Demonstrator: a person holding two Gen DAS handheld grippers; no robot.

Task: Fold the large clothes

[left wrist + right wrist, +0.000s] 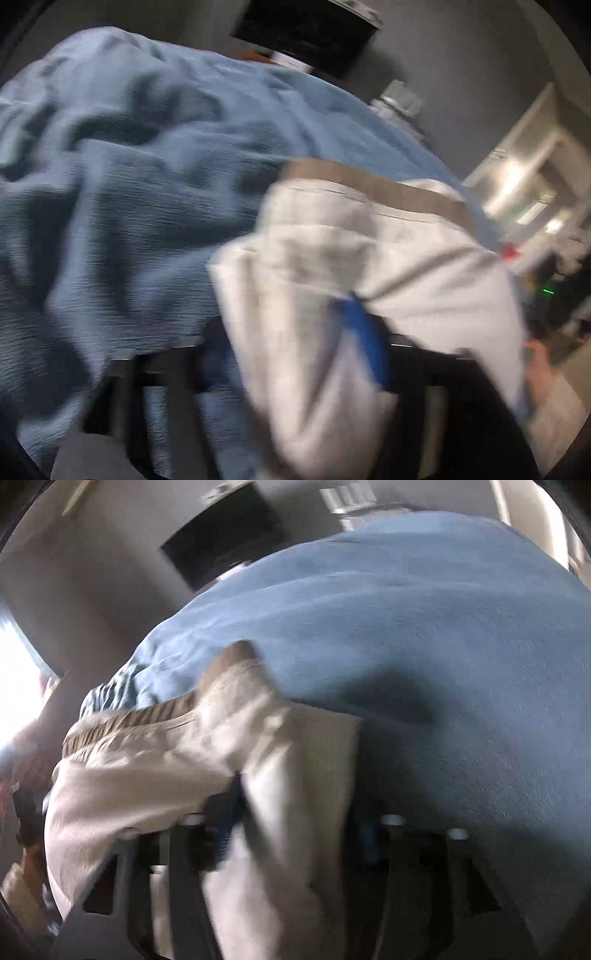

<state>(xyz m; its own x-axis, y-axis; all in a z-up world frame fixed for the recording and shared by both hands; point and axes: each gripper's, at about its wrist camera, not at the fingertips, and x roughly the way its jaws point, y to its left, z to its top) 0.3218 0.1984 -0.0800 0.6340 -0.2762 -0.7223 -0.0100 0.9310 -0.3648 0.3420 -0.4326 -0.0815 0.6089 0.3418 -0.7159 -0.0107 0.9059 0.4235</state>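
Observation:
A light beige garment [369, 258] with a brown ribbed waistband [376, 184] hangs above a bed with a blue cover [129, 166]. My left gripper [325, 332] is shut on the garment; a blue fingertip [365, 332] shows through the cloth, which drapes over the jaws. In the right wrist view the same garment [166, 757] and its waistband [147, 712] stretch to the left over the blue cover [424, 627]. My right gripper [291, 812] is shut on the garment's edge, with cloth folded over the fingers. Both views are motion-blurred.
A dark screen [306, 33] hangs on the grey wall behind the bed; it also shows in the right wrist view [225, 535]. A lit doorway [524, 184] lies to the right. A hand [539, 369] shows at the right edge.

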